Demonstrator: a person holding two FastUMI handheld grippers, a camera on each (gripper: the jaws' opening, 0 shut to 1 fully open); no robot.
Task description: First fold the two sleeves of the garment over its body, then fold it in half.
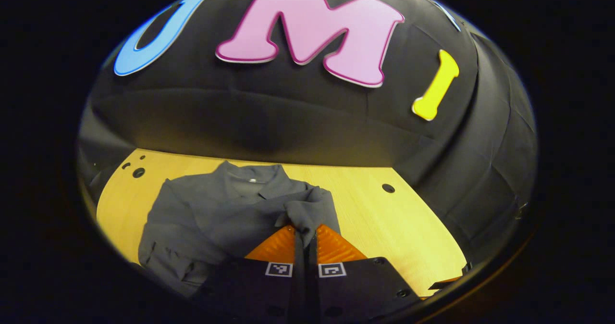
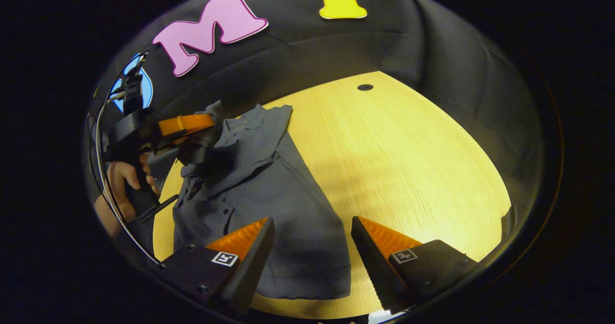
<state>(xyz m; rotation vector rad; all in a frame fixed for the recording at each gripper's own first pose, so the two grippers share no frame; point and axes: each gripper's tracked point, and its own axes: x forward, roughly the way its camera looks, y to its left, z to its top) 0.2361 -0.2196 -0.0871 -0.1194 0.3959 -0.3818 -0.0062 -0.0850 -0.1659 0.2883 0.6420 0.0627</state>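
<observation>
Left gripper view: shirt point(image 1: 216, 208) label seemingly unreadable.

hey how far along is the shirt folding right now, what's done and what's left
Nothing looks finished yet. In hand: the left tool is shut on a bunched sleeve of the grey shirt, lifted over the shirt's body but not laid down. The right tool hangs open above the hem, holding nothing. Left: lay this sleeve flat, fold the other sleeve if it isn't already, then fold the shirt in half on the table.
</observation>
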